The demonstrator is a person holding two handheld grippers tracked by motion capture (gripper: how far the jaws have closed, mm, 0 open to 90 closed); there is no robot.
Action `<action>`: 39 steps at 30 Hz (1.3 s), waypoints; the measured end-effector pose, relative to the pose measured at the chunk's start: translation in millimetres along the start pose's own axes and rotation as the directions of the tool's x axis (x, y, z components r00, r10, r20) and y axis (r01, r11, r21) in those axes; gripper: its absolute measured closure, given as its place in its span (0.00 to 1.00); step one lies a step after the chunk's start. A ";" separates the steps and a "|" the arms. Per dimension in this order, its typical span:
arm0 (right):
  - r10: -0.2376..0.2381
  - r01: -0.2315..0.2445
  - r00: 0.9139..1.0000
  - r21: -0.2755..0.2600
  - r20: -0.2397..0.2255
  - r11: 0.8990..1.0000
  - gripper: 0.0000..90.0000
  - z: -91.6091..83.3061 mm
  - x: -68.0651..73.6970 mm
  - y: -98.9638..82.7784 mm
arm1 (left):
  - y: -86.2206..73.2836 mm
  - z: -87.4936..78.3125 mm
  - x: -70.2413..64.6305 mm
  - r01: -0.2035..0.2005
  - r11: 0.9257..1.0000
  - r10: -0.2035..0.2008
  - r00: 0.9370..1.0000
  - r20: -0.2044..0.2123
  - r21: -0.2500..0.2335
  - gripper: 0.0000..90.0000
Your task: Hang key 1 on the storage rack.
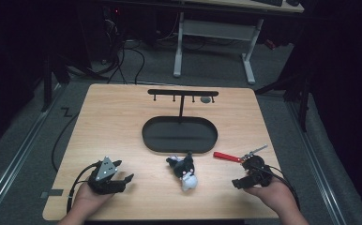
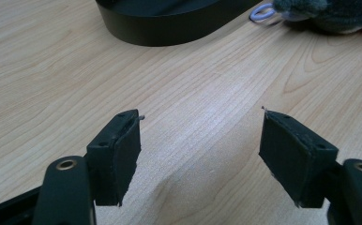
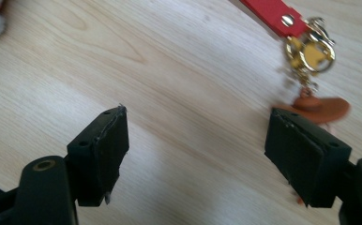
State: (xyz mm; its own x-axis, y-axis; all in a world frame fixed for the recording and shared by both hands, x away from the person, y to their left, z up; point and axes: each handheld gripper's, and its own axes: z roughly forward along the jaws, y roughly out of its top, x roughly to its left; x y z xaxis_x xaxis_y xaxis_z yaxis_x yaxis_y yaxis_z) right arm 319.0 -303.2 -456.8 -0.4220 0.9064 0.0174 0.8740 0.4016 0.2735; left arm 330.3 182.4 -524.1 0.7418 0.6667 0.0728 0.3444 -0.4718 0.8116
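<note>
A: What is lying on the counter point(image 1: 123, 117)?
B: A black oval tray point(image 1: 179, 135) is sitting mid-counter, a plush toy point(image 1: 184, 171) just before it.
A: And the keychain?
B: The red keychain point(image 1: 228, 156) is lying beside the released right claw point(image 3: 195, 150); the left claw point(image 2: 200, 152) is gaping too, empty.

The plush toy point(image 2: 329, 14) is cut off by the edge; the keychain's brown charm point(image 3: 317, 108) is blurred.

A lab: dark room, cables point(image 1: 123, 56) on the floor, desk frame point(image 1: 214, 40).
</note>
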 end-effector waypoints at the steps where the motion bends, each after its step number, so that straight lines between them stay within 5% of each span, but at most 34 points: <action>1: 0.005 -0.005 1.000 -0.002 0.001 1.000 0.24 -0.8 -3.1 -1.7 | 0.1 0.0 -0.1 -0.002 1.000 0.002 1.000 0.000 0.002 0.33; 18: 0.045 -0.047 0.998 0.059 0.044 0.997 0.36 4.2 -38.4 -20.5 | -0.4 1.2 -0.6 -0.007 1.000 0.007 1.000 0.005 0.014 0.33; 30: 0.056 -0.060 0.994 0.035 0.098 0.998 0.51 14.7 -44.7 -8.7 | -1.4 3.0 -0.6 -0.009 1.000 0.009 1.000 0.010 0.028 0.33; 39: 0.030 -0.040 0.992 0.078 0.124 0.996 0.56 24.1 -44.0 -4.9 | -1.9 3.5 -1.2 -0.020 0.999 0.019 1.000 0.012 0.037 0.33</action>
State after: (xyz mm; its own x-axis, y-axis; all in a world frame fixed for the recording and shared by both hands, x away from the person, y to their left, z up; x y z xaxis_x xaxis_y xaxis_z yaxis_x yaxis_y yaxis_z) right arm 339.1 -341.9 -482.1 -0.3625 0.9272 -0.0938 0.9062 0.3742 0.1968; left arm 330.8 180.5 -527.7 0.7551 0.6505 0.0814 0.3507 -0.5057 0.7882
